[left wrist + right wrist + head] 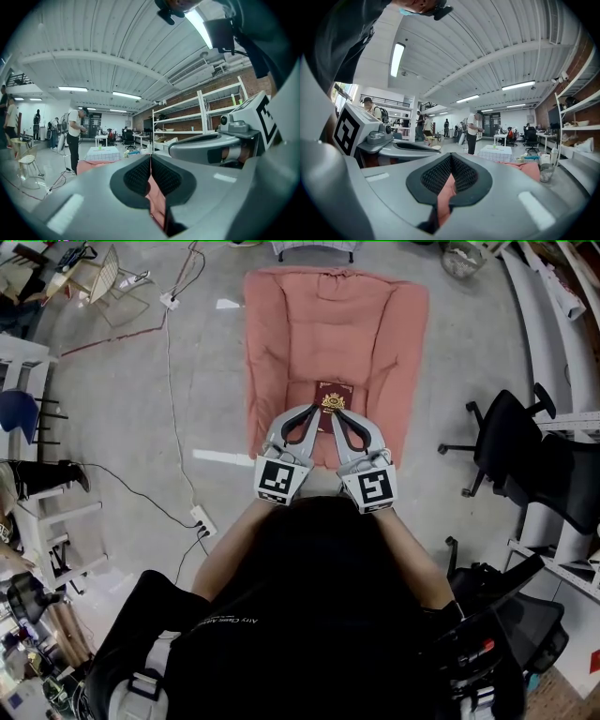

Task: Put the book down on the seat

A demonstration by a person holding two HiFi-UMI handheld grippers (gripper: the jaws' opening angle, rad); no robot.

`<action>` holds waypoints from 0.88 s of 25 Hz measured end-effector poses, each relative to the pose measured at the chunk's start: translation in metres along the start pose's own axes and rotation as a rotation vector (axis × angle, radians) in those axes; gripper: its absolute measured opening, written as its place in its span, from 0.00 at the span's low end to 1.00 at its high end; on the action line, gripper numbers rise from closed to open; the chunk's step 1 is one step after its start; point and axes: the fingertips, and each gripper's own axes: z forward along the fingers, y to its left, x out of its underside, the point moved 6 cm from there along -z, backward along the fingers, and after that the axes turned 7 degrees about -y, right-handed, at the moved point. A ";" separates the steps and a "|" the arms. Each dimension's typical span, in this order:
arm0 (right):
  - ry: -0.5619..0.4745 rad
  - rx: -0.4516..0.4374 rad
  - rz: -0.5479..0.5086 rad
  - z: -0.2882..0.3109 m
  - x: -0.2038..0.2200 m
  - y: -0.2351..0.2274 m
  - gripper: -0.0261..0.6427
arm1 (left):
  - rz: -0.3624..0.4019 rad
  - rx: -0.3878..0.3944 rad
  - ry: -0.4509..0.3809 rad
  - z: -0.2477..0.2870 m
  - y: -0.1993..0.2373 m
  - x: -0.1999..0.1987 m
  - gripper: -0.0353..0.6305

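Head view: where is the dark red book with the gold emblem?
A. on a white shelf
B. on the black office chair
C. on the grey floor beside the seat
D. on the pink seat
D: the book lies on the pink seat, with cushion showing on both sides of it.

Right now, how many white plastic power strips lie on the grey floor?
2 power strips: one upper left of the pink seat cushion, one beside the person's left arm. More may be hidden.
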 end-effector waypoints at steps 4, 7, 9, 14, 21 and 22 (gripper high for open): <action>-0.011 -0.006 -0.006 -0.001 0.001 0.001 0.05 | 0.011 0.007 -0.006 -0.001 -0.003 0.001 0.06; 0.002 0.002 -0.002 -0.005 0.005 0.004 0.05 | 0.015 -0.004 -0.002 -0.009 -0.002 0.004 0.06; 0.000 0.010 0.001 -0.005 0.006 0.002 0.05 | 0.016 -0.015 0.003 -0.010 0.001 0.005 0.06; -0.005 0.020 0.004 -0.008 0.010 -0.004 0.05 | 0.016 -0.023 0.008 -0.008 0.000 0.006 0.06; 0.007 0.014 0.010 -0.013 0.010 -0.006 0.05 | 0.018 -0.016 0.018 -0.006 -0.008 0.008 0.06; 0.003 0.013 0.011 -0.014 0.010 -0.007 0.05 | 0.019 -0.017 0.020 -0.005 -0.009 0.009 0.06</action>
